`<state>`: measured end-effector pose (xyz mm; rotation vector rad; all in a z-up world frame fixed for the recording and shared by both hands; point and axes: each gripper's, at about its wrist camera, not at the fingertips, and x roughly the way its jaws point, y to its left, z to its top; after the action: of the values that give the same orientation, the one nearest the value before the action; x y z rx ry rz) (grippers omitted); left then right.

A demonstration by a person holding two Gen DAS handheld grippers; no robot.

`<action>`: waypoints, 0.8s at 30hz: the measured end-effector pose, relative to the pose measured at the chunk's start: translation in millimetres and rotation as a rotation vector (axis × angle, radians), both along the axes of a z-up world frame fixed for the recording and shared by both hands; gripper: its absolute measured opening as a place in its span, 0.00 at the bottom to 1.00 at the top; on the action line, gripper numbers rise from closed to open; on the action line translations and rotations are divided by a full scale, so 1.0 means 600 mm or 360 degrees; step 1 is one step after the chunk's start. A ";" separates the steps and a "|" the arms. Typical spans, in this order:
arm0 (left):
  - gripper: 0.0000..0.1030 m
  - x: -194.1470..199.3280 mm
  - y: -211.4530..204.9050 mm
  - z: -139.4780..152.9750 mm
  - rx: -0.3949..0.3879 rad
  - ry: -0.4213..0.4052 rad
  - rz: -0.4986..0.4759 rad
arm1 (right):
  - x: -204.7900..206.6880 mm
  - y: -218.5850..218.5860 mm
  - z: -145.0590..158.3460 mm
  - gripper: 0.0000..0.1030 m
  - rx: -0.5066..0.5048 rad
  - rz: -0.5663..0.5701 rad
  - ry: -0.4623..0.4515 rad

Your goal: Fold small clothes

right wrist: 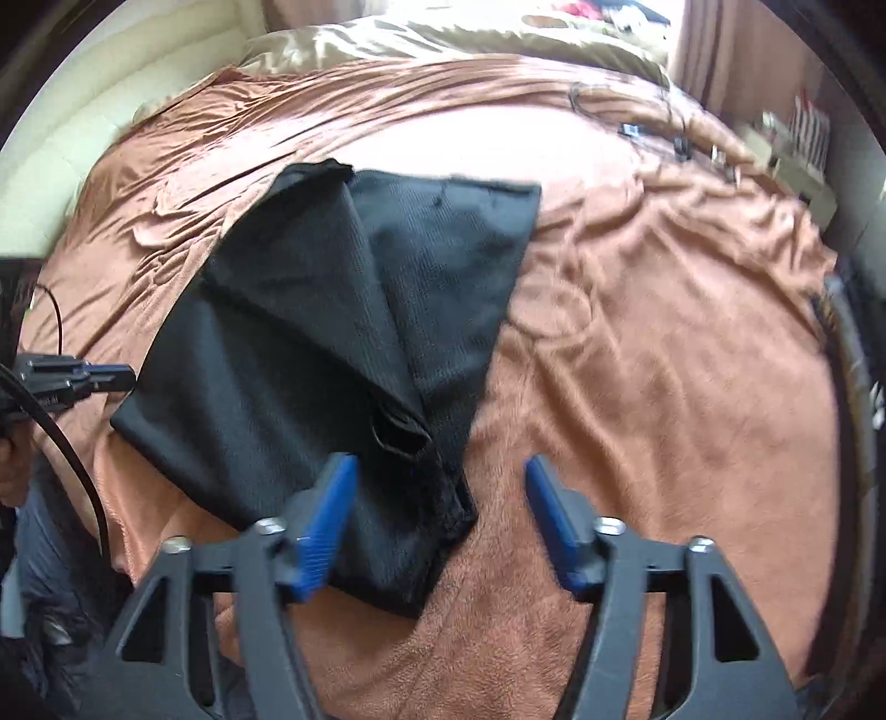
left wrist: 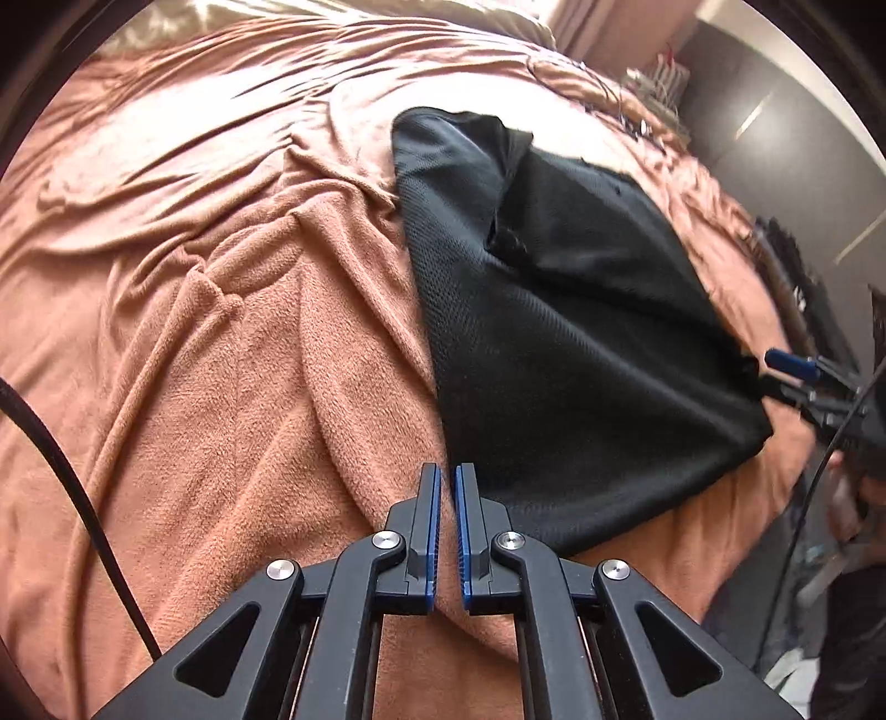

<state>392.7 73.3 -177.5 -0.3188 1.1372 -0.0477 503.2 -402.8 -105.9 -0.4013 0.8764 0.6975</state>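
A black mesh garment (left wrist: 554, 332) lies partly folded on a brown fleece blanket (left wrist: 221, 387). It also shows in the right wrist view (right wrist: 332, 332). My left gripper (left wrist: 447, 482) is shut and empty, hovering just off the garment's near left edge. It shows at the left edge of the right wrist view (right wrist: 119, 378). My right gripper (right wrist: 440, 476) is open, its jaws spread wide above the garment's near corner, holding nothing. It appears at the right edge of the left wrist view (left wrist: 775, 371), at the garment's right corner.
The blanket (right wrist: 637, 387) covers a bed, with a tan satin sheet (right wrist: 443, 39) at the far end. A black cable (left wrist: 72, 487) hangs on the left. Shelves and dark furniture (left wrist: 747, 111) stand beyond the bed's right side.
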 end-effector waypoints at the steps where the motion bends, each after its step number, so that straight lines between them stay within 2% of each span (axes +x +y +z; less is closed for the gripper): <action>1: 0.06 -0.001 0.004 0.002 -0.0002 -0.0012 0.0013 | -0.002 0.009 0.001 0.63 -0.0015 0.0005 -0.0003; 7: 0.06 -0.004 0.026 0.011 -0.0055 -0.0072 0.0057 | -0.007 0.074 0.003 0.63 -0.0099 0.0057 -0.0034; 10: 0.06 -0.003 0.038 0.017 -0.0079 -0.0091 0.0085 | -0.016 0.114 0.006 0.63 -0.0174 0.0103 -0.0149; 13: 0.06 -0.005 0.057 0.019 -0.0098 -0.0106 0.0107 | -0.022 0.152 0.006 0.62 -0.0179 0.0173 -0.0150; 14: 0.06 -0.005 0.061 0.018 -0.0103 -0.0108 0.0113 | -0.019 0.164 0.006 0.61 -0.0175 0.0200 -0.0150; 16: 0.06 -0.008 0.074 0.017 -0.0120 -0.0112 0.0129 | -0.020 0.187 0.005 0.48 -0.0184 0.0248 -0.0141; 17: 0.06 -0.009 0.081 0.016 -0.0127 -0.0115 0.0137 | -0.019 0.202 0.003 0.46 -0.0189 0.0272 -0.0129; 24: 0.06 -0.020 0.136 0.015 -0.0177 -0.0135 0.0190 | -0.007 0.278 -0.014 0.45 -0.0214 0.0382 -0.0110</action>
<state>380.7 154.9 -168.4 -0.4791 1.0315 -0.0190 499.2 -236.1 -114.0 -0.6548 0.8194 0.8427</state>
